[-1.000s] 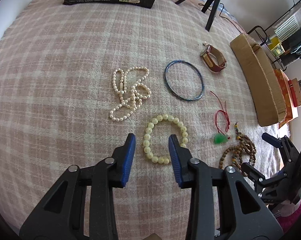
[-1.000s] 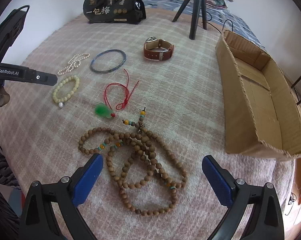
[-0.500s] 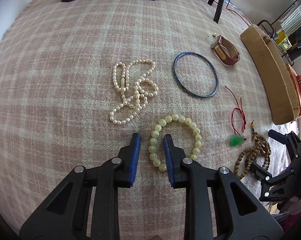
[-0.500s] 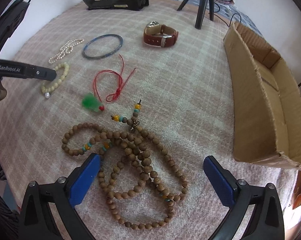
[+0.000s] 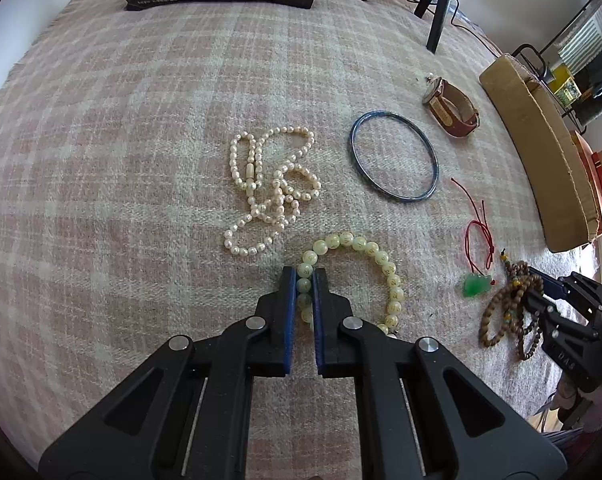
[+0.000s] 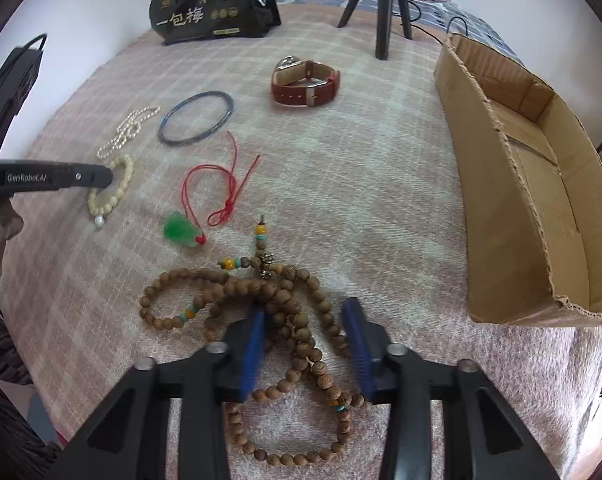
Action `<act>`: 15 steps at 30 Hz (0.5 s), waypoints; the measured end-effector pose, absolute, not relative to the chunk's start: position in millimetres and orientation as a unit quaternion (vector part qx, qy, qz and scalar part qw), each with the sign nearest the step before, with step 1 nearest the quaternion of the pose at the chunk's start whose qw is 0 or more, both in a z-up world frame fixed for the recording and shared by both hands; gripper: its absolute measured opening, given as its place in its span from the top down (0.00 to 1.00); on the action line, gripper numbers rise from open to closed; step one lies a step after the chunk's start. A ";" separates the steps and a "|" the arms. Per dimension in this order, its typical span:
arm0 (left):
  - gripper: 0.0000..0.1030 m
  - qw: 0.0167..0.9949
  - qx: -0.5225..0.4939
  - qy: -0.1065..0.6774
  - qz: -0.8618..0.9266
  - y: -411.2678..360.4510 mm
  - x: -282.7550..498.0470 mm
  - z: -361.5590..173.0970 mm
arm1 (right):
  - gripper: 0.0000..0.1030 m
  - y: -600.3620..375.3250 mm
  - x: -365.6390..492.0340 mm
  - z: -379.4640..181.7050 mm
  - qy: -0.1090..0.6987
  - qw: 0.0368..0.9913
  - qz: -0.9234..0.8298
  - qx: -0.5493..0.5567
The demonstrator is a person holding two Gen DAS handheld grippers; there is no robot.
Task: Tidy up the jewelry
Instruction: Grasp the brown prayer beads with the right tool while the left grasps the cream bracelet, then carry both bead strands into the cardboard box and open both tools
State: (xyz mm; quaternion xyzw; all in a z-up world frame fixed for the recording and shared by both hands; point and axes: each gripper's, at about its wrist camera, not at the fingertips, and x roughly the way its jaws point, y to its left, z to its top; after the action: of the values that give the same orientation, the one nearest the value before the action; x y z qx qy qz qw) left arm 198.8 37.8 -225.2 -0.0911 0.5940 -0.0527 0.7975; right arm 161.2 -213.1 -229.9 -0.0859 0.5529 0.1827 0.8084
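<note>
I record the plaid blanket (image 5: 141, 160) as the largest item; all the jewelry lies on it. Along its right edge stands an open cardboard box (image 6: 501, 184), with nothing visible inside. At the far edge I see a black printed bag (image 6: 205, 12) and a black tripod (image 6: 383, 20).

The wooden bead strand (image 6: 293, 320) lies tangled nearest my right tongs (image 6: 307, 344). These tongs are partly open, one blue pad on each side of the strand's central bundle; I cannot tell whether the pads touch the beads.

My left tongs (image 5: 304, 284) are closed almost fully on the left side of the pale green bead bracelet (image 5: 375, 250), with beads pinched between the blue pads. The bracelet rests on the blanket.

Just beyond that bracelet lies the pearl necklace (image 5: 269, 184), loosely heaped. To its right lies the blue bangle (image 5: 393, 160), flat and apart from the others. Farther right the red-strap watch (image 6: 305, 84) sits on its side. Between the bangle and the wooden beads lies the red cord (image 6: 217, 188) with its green pendant (image 6: 179, 232).
</note>
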 end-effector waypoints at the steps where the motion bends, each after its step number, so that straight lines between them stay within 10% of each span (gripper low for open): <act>1: 0.95 0.798 -0.093 0.593 -0.053 37.7 198.3 -224.6 | 0.83 -213.7 162.1 -227.6 0.555 0.808 0.180 -0.081; 15: 0.95 0.833 -0.113 0.534 -0.085 34.7 179.1 -165.9 | 0.89 -219.7 141.7 -176.3 0.507 0.841 0.182 -0.047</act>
State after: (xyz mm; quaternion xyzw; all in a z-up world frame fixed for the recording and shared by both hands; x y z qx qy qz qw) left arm 179.1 34.8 -165.9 -0.1132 0.5342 -0.0850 0.8334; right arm 141.7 -219.7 -176.3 -0.0466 0.5065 0.1825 0.8414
